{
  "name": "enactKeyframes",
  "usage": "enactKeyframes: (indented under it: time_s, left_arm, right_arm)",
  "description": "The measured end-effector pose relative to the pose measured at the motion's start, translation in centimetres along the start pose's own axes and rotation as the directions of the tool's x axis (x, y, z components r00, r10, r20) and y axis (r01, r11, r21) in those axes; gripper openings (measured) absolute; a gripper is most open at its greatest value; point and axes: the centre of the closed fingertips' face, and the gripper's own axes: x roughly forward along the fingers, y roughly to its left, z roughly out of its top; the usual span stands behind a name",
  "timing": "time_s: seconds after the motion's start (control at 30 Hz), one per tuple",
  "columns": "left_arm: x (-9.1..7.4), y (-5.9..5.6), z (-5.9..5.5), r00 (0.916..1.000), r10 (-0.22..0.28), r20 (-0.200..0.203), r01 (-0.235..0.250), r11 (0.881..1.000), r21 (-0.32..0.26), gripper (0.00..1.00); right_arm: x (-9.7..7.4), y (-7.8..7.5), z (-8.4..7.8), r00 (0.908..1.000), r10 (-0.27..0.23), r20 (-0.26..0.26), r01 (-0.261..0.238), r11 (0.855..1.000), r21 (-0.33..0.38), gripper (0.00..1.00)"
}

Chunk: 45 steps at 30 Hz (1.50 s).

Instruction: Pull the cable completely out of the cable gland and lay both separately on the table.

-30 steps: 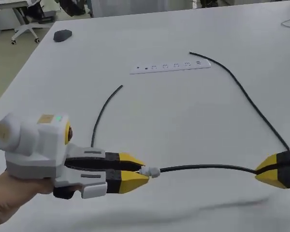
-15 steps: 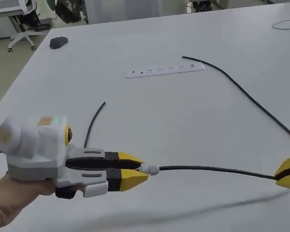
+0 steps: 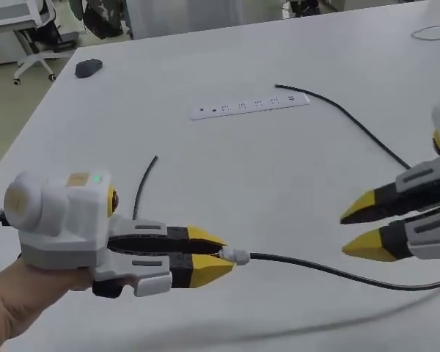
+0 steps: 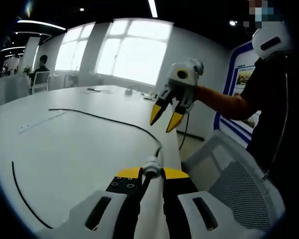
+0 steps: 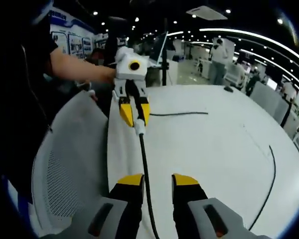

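Here: left claw (image 3: 221, 255) clamped on cable gland (image 3: 236, 256); right claw (image 3: 345, 235) apart; cable (image 3: 315, 265) cut off rightward.

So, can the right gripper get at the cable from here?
Probably yes. The right gripper is open, the cable runs between its spread jaws in the right gripper view, and nothing covers it; the left gripper only clamps the gland.
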Motion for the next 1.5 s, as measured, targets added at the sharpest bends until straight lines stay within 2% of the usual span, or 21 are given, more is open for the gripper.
enactKeyframes:
  time_s: [0.03,0.13,0.17,0.23,0.3,0.37,0.47,0.57,0.77,0.83,0.97,1.07,1.17,1.2,1.3,1.37,1.5]
  left_arm:
    - [0.1,0.0,0.0,1.0000,-0.001,0.000,0.001,1.000,0.001,0.15]
    - [0.2,0.0,0.1,1.0000,-0.003,-0.001,0.003,1.000,0.005,0.15]
    - [0.3,-0.1,0.2,1.0000,-0.002,-0.001,0.002,1.000,0.008,0.15]
    - [0.3,-0.1,0.3,1.0000,-0.002,-0.001,0.002,1.000,0.012,0.15]
    - [0.3,-0.1,0.4,1.0000,-0.003,-0.001,0.003,1.000,0.016,0.15]
    - [0.2,-0.1,0.5,1.0000,-0.004,-0.005,0.004,0.999,0.032,0.15]
    - [0.3,-0.3,0.9,1.0000,-0.008,-0.003,0.009,0.999,0.053,0.15]
    - [0.4,-0.3,0.7,0.9998,-0.009,-0.015,0.010,0.998,0.067,0.15]
    - [0.5,-0.2,0.9,1.0000,-0.004,-0.004,0.004,0.997,0.080,0.15]
    - [0.6,0.2,0.9,0.9998,0.015,-0.012,-0.013,0.994,0.110,0.15]
    - [0.6,0.4,1.1,0.9996,0.020,-0.018,-0.018,0.992,0.125,0.15]
    - [0.3,0.8,1.1,0.9994,0.030,-0.018,-0.027,0.991,0.132,0.15]
    - [0.1,1.0,1.1,0.9991,0.036,-0.023,-0.033,0.991,0.132,0.15]
    - [0.0,1.0,1.0,0.9990,0.037,-0.024,-0.033,0.990,0.134,0.15]
    - [-0.6,1.2,0.9,0.9984,0.048,-0.028,-0.044,0.989,0.139,0.15]
    - [-1.0,1.3,0.9,0.9980,0.057,-0.028,-0.053,0.987,0.149,0.15]
    - [-1.2,1.4,1.1,0.9973,0.070,-0.020,-0.066,0.986,0.154,0.15]
  right_arm:
    - [0.8,0.7,1.0,0.9995,0.026,0.015,-0.026,0.999,-0.025,0.15]
    - [2.8,1.7,2.0,0.9974,0.072,0.008,-0.072,0.996,-0.054,0.10]
    - [3.6,1.7,2.1,0.9975,0.071,0.003,-0.071,0.996,-0.053,0.11]
    - [4.8,1.6,1.5,0.9958,0.087,-0.028,-0.089,0.994,-0.070,0.16]
    - [5.4,1.8,1.0,0.9938,0.098,-0.053,-0.102,0.991,-0.091,0.12]
    - [6.0,1.8,1.0,0.9936,0.100,-0.053,-0.104,0.990,-0.091,0.12]
    - [6.4,2.0,1.0,0.9922,0.112,-0.055,-0.116,0.989,-0.094,0.08]
    - [6.4,1.9,1.3,0.9929,0.109,-0.048,-0.113,0.988,-0.107,0.00]
    - [6.0,1.7,1.3,0.9949,0.099,-0.021,-0.100,0.992,-0.083,0.00]
    - [5.6,1.1,0.5,0.9967,0.067,-0.045,-0.071,0.995,-0.076,0.00]
    - [4.4,0.5,-0.8,0.9979,0.044,-0.048,-0.046,0.998,-0.049,0.00]
    - [3.3,-0.2,-2.4,0.9981,0.004,-0.061,-0.005,1.000,-0.016,0.00]
    - [2.5,-0.4,-4.3,0.9960,0.000,-0.090,0.005,0.998,0.055,0.00]
    - [2.2,-0.8,-4.9,0.9951,-0.016,-0.098,0.022,0.998,0.053,0.00]
    - [1.0,-1.8,-7.8,0.9833,-0.067,-0.169,0.079,0.995,0.063,0.00]
    - [0.2,-2.0,-9.4,0.9761,-0.077,-0.203,0.098,0.991,0.094,0.00]
    - [-0.6,-2.6,-11.3,0.9621,-0.111,-0.249,0.142,0.984,0.108,0.00]
